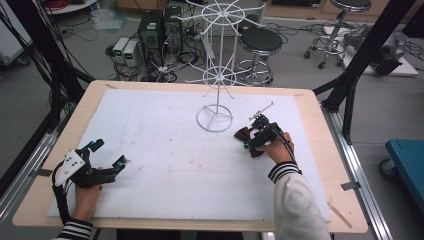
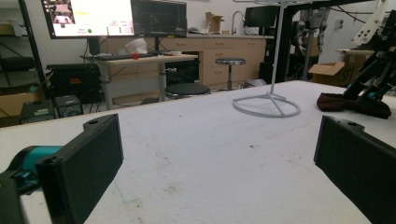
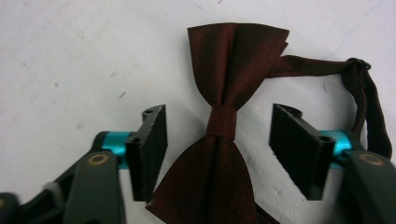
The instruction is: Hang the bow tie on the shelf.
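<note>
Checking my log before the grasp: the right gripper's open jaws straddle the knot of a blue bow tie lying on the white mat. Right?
Not quite: the bow tie is dark red, not blue, as the right gripper view shows. The rest holds: the right gripper is open, one jaw on each side of the knot, on the white mat.

bow tie (image 3: pixel 219 140): lower wing cut off by frame edge | strap (image 3: pixel 369 107): end hidden behind jaw

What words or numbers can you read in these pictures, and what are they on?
No text can be read anywhere.
The monitor in the left gripper view shows bright windows, but its writing is too blurred to read.
The dark red bow tie, between the open jaws of the right gripper, carries no label that shows.
</note>
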